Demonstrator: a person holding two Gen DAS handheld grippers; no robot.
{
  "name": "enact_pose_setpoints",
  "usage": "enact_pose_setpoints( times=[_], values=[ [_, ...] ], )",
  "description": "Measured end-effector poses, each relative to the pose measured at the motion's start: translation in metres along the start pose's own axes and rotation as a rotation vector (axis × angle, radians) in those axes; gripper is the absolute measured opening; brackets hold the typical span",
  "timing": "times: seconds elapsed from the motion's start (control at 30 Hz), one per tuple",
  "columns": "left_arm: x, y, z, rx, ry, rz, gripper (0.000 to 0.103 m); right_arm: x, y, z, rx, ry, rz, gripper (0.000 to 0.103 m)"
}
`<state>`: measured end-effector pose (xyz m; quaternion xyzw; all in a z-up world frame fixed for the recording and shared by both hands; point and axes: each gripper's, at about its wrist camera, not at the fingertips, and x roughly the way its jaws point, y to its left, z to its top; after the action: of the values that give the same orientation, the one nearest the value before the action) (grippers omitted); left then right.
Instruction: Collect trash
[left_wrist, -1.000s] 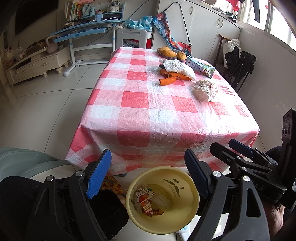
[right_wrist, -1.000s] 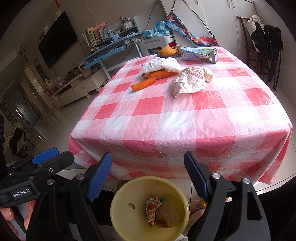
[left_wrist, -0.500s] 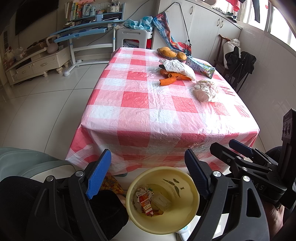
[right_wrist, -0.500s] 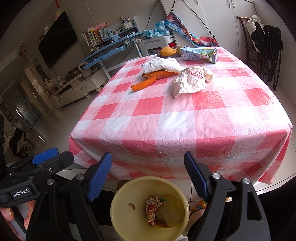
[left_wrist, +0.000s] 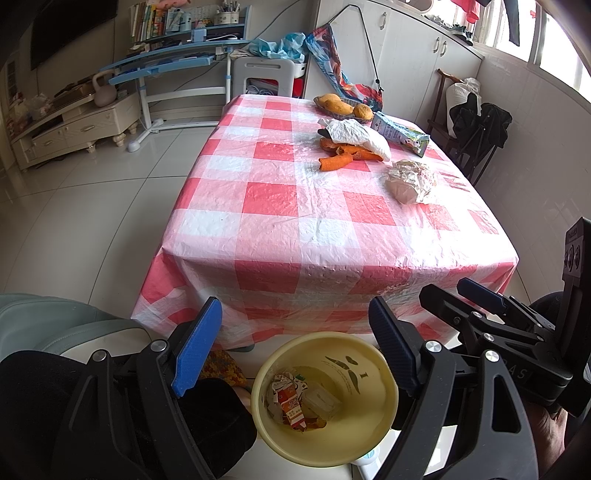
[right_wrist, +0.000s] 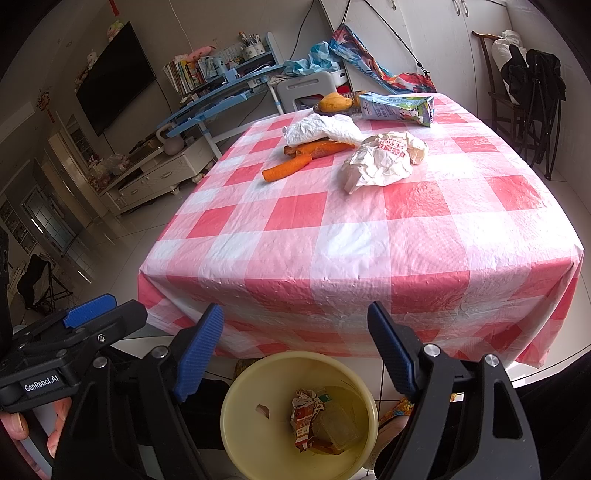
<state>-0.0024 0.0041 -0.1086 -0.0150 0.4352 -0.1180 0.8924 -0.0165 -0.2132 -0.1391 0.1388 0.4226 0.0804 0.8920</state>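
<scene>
Both tongs (left_wrist: 295, 347) (right_wrist: 295, 347) are being held spread wide, empty; low in the frame, the bucket (left_wrist: 384, 435) could be bumped over.

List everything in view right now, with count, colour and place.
bin: 1, yellow, on floor below near table edge, holds scraps
wrappers: 2, white, crumpled, far half of table
peels: a few, orange, beside and under the far wrapper
carton: 1, blue-green, lying at far end
fruit: 2-3, yellow-orange, in far dish
table: 1, red-white checked cloth
left gripper: open, above bin
right gripper: open, above bin
</scene>
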Motion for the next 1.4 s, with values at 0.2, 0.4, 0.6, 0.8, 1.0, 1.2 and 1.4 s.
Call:
enact_pose_setpoints(
  times=[0.2,0.4,0.6,0.8,1.0,1.2,1.4],
  values=[
    [0.0,0.0,0.0,0.0,0.0,0.0,0.078,0.0,0.0,0.0,0.0,0.0,0.0,0.077],
    [0.0,0.0,0.0,0.0,0.0,0.0,0.078,0.0,0.0,0.0,0.0,-0.001,0.0,0.077],
    [0.0,0.0,0.0,0.0,0.0,0.0,0.078,0.0,0.0,0.0,0.0,0.0,-0.001,0.077],
    [0.0,0.0,0.0,0.002,0.001,0.001,0.078,0.0,0.0,0.0,-0.001,0.0,-0.001,0.077],
    [0.002,0.004,0.0,-0.023,-0.005,-0.003,0.078,0.001,0.001,-0.001,-0.003,0.002,-0.004,0.077],
    [-0.001,0.018,0.0,-0.091,-0.029,-0.014,0.078,0.0,-0.003,-0.003,0.014,-0.016,0.006,0.077],
    [-0.006,0.034,0.004,-0.168,-0.065,-0.029,0.078,-0.006,-0.005,0.007,0.016,-0.052,0.015,0.077]
  ],
)
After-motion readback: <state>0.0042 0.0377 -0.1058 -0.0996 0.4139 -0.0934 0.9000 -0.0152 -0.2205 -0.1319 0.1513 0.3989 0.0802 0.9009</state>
